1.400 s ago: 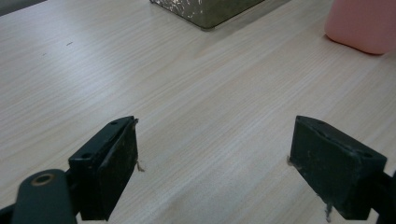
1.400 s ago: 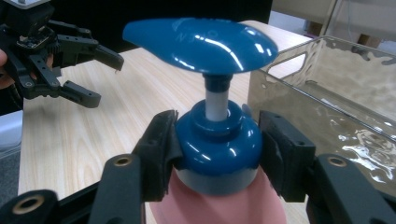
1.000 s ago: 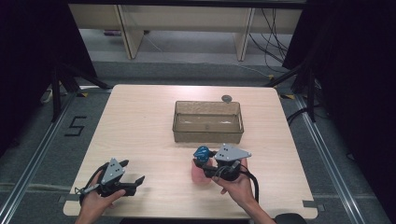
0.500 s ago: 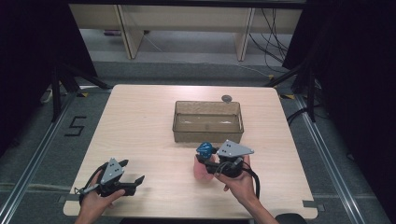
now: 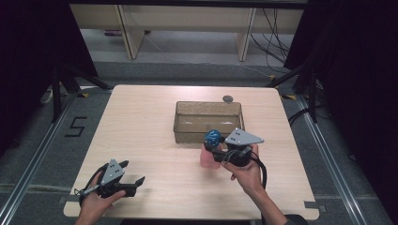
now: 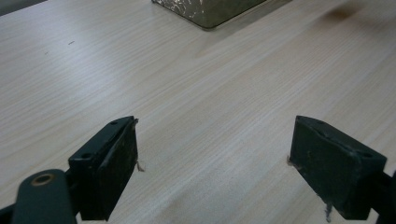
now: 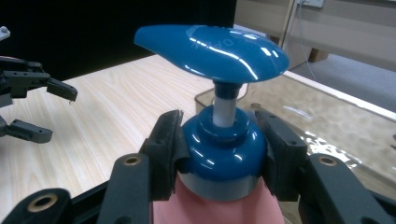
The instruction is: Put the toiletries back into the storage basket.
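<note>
Where the light wooden table spreads across the middle of the high view, wide bare room is left at its left half and near edge. A clear plastic bin is seen at centre, short of the far edge. Just below it a pink pump bottle with a blue top is gripped at its collar by the right gripper, jaws closed on it; its base is cut off in the right gripper view. At lower left, the left gripper is held with jaws spread wide, nothing between them.
</note>
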